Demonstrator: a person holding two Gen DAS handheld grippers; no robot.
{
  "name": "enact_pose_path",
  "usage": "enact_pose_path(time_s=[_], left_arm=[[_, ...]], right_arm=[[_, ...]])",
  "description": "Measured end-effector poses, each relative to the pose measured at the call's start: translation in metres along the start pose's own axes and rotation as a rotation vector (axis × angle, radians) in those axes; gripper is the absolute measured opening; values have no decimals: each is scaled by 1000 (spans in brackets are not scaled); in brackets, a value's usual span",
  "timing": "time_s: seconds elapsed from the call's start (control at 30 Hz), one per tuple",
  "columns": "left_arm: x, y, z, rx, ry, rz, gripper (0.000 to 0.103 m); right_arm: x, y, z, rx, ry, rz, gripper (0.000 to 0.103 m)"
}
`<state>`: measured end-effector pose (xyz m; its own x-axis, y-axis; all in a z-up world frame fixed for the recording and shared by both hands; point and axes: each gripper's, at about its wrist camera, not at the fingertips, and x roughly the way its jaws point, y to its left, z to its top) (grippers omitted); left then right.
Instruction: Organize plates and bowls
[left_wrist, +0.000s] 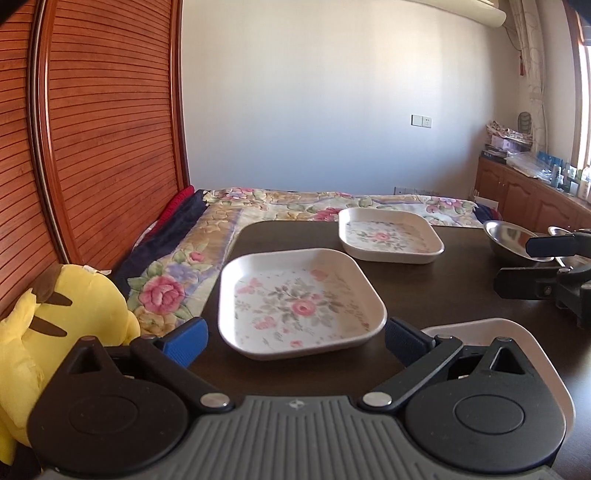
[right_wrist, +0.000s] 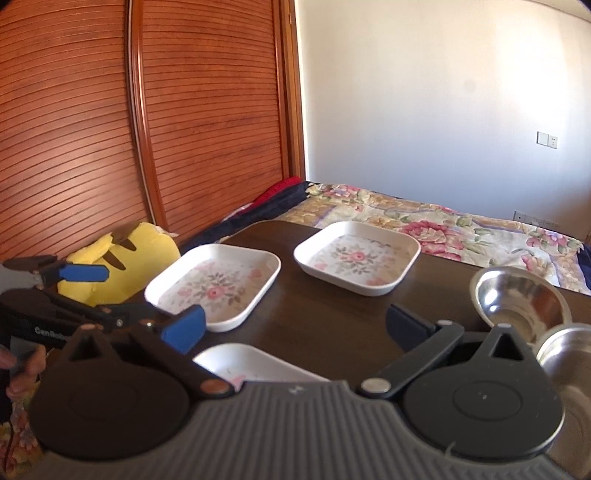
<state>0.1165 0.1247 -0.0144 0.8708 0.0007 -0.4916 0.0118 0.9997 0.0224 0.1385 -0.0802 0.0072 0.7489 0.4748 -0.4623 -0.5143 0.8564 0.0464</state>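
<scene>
Three white square plates with a pink flower print lie on the dark table. The near plate sits just ahead of my open left gripper, whose blue pads hold nothing. The far plate lies behind it. A third plate is partly hidden under my left gripper's right finger. In the right wrist view I see the same plates: left, far and near. Two steel bowls stand at the right. My right gripper is open and empty.
A yellow plush toy leans at the table's left edge. A bed with a floral cover lies behind the table, and a slatted wooden wardrobe rises at the left. A hand holds the left gripper.
</scene>
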Motion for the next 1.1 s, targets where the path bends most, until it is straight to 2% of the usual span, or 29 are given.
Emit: enact_pose_path(time_s=[0.23,0.37,0.47,0.53,0.57,0.63,0.77,0.83,1.0,1.1], left_arm=[[14,15,11,9,-9,-6,102],[25,27,17,0,-2,-20,92],[35,36,19,-10,19,-37,86],[42,41,20,-16,38,-43,75],[46,44,21,-21,47,-46,65],[53,48,21,-30,68,-49,50],[65,55,21,-51,92,-47,37],[70,57,21,-51,102,-46,32],[79,62,20,-55,123,-38,30],[83,63,19,-55,132,-38,28]], right_arm=[[20,5,17,4,16,38,103],[39,6,24,36,41,71,101],[52,9,29,46,59,91,86],[61,12,30,39,78,100,77],[66,14,30,33,90,104,75],[75,17,30,27,116,112,63],[90,18,28,45,157,127,54],[96,17,27,58,178,128,49],[110,10,24,107,228,147,34],[115,9,21,112,245,151,33]])
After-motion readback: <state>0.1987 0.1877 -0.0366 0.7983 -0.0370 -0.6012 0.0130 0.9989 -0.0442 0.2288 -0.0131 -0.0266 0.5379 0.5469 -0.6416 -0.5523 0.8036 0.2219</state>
